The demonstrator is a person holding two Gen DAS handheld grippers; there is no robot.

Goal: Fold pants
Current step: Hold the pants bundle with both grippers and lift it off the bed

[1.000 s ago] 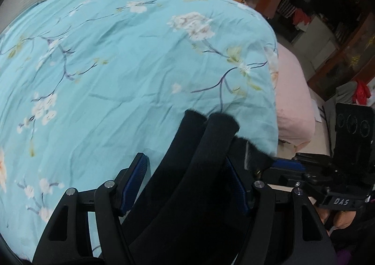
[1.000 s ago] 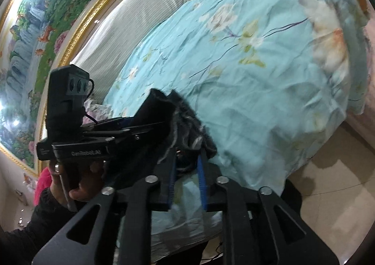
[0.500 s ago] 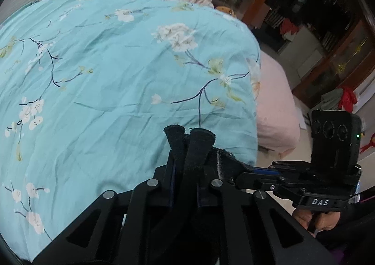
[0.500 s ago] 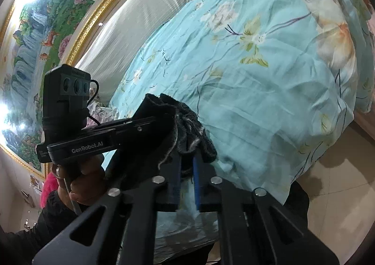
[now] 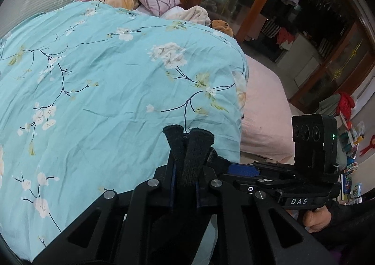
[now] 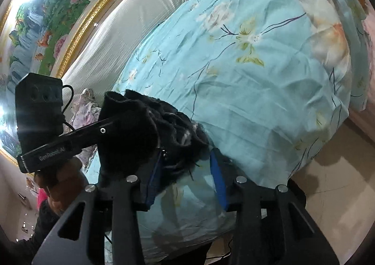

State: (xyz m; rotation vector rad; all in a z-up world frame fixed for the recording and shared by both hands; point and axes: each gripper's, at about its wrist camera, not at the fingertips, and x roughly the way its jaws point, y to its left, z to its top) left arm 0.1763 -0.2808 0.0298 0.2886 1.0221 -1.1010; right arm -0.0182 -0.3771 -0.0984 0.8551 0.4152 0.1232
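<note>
The black pants [image 5: 188, 159] are held up in the air at the near edge of the bed, above the teal floral quilt [image 5: 112, 91], with dark fleecy folds bunched between the two tools. In the left wrist view the left gripper [image 5: 185, 178] is clenched on two rolled folds of the pants, which stand up between its jaws. In the right wrist view the right gripper [image 6: 186, 171] has its jaws parted; ragged dark cloth [image 6: 173, 129] lies against the left jaw and spills into the gap, but it cannot be told whether anything is pinned there.

The step in hand is judged to be a handover or regrip. It would be done well if one clean edge, a waistband or hem, were found before the right jaws are closed, so that a single layer pair is taken rather than a wad. The left grasp should be kept firm until then, and the pants then carried over the quilt and laid flat.

"DAS" can be read on the right tool's body in the left view, and "GenRobot.AI" on the left tool in the right view.
</note>
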